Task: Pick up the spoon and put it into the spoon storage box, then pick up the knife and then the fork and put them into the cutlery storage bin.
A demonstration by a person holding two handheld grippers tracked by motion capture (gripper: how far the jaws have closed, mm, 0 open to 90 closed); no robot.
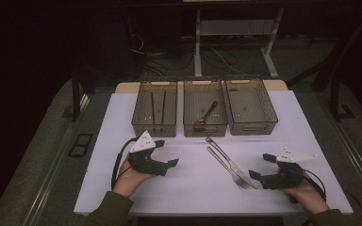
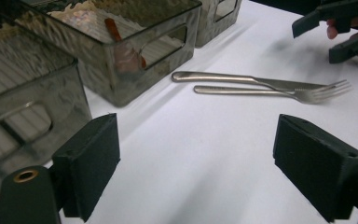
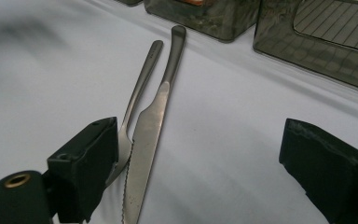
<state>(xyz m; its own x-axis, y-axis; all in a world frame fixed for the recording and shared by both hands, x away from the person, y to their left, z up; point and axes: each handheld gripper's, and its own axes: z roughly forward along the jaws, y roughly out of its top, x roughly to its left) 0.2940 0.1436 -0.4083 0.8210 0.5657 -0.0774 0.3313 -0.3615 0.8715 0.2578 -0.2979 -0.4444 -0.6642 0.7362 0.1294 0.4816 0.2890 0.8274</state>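
The fork [image 1: 232, 168] and knife [image 1: 228, 161] lie side by side on the table [image 1: 188, 188], just left of your right gripper [image 1: 265, 167], whose jaws gape empty. Your left gripper [image 1: 166, 153] sits open too, near three bins [image 1: 204, 107]; the middle one seems to hold a reddish spoon [image 1: 206, 116].

— What are the grippers like?
— Both black. The left gripper [image 1: 166, 153] and right gripper [image 1: 262, 165] each carry a pale three-cornered plate with small dark dots, trail a black cable, and have blocky jaws — a brass-ringed hole beside one.
— Sleeves?
— Olive-green.
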